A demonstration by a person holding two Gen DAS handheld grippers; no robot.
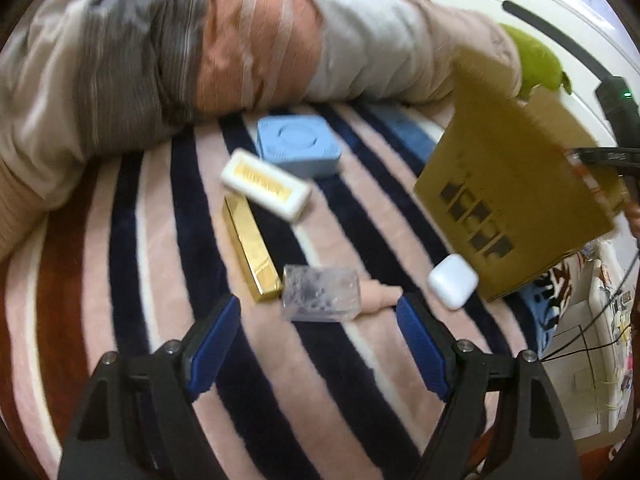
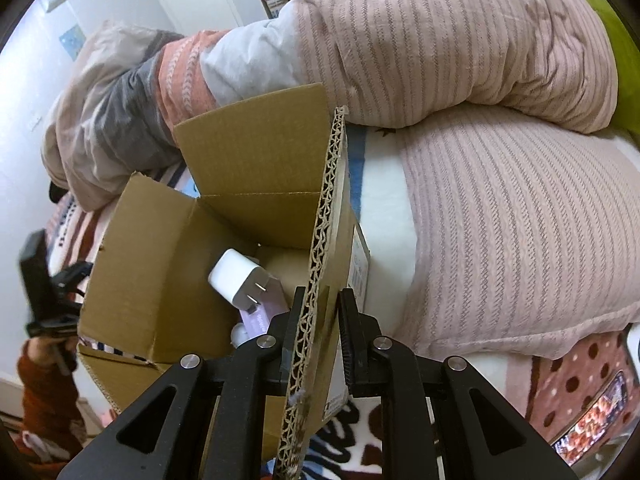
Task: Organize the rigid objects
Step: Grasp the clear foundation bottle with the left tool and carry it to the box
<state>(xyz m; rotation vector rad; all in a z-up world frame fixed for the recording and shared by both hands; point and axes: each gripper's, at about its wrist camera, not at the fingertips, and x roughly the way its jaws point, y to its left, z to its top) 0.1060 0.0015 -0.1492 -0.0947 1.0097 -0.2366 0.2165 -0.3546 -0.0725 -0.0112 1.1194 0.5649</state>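
The left claw is hovering with its jaws apart over the striped blanket, and the clear block is lying just ahead, between the blue pads, its long axis running across the gap. The gold bar is touching the block's left end. The right claw is clamping the box by its wall, holding it off to the right, so the left is nearer. A charger is sitting inside already.

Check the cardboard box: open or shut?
Open. The box has its flaps up, and a white charger shows inside. The right hand-held gripper is shut on one flap's edge.
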